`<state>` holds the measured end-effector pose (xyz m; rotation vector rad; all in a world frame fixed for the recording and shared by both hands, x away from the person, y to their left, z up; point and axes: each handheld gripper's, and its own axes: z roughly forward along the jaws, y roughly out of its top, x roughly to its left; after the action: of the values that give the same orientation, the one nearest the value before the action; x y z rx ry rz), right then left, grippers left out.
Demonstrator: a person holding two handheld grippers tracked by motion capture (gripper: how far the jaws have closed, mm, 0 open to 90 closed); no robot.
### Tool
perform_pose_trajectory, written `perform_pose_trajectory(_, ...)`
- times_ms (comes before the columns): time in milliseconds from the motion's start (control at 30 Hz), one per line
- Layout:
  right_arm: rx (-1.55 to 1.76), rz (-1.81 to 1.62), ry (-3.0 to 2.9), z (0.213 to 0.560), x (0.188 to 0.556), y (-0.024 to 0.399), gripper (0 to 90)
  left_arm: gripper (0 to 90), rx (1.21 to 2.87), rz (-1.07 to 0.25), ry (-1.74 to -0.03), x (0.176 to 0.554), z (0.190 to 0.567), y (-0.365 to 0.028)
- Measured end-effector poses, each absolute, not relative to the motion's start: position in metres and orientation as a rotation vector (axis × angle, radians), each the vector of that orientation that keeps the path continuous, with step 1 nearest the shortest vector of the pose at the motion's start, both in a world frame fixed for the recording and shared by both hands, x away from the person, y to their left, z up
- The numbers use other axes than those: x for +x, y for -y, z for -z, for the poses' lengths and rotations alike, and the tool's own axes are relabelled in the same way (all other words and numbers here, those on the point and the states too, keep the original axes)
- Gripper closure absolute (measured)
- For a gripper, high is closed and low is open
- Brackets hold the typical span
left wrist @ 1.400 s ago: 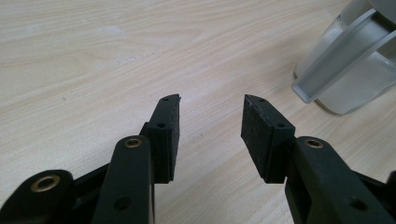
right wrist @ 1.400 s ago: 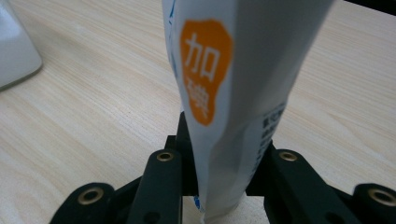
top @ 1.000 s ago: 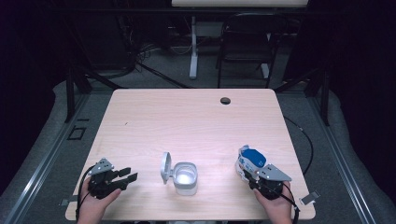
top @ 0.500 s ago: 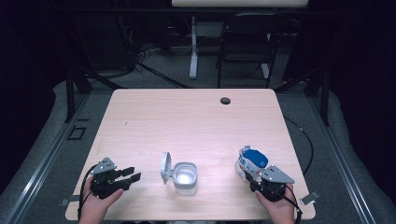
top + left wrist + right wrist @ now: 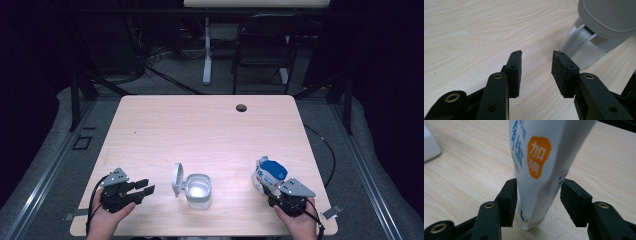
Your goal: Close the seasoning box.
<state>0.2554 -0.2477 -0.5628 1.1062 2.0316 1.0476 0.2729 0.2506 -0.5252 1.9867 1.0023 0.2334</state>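
Fingers parted and empty on the left gripper (image 5: pixel 142 189), hovering low over the table (image 5: pixel 200 130), pointed toward the white container (image 5: pixel 198 190) with its lid (image 5: pixel 177 179) flipped up. Over to the right gripper (image 5: pixel 538 200): jaws apart, straddling the white-and-blue pouch (image 5: pixel 544 157), left pad touching, right pad just off it. Looks like a grasp coming; close squarely, low on the pouch, gently, so it stays upright.
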Motion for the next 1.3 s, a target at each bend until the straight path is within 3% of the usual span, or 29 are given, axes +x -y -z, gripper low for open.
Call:
perform_pose_trajectory(833,1.087,-1.016,-2.045,0.563,0.256,0.250,44.2,61.7,2.000,-0.247,-0.940,0.277,0.505,-0.229)
perform_pose_trajectory(1067,1.084,-1.000,-2.050,0.560,0.255,0.250,42.8,67.7,2.010,-0.263,-0.906,0.279,0.492,-0.216)
perform_pose_trajectory(1300,1.091,-0.994,-2.048,0.559,0.254,0.253,42.3,83.7,2.027,-0.255,-0.896,0.279,0.486,-0.206)
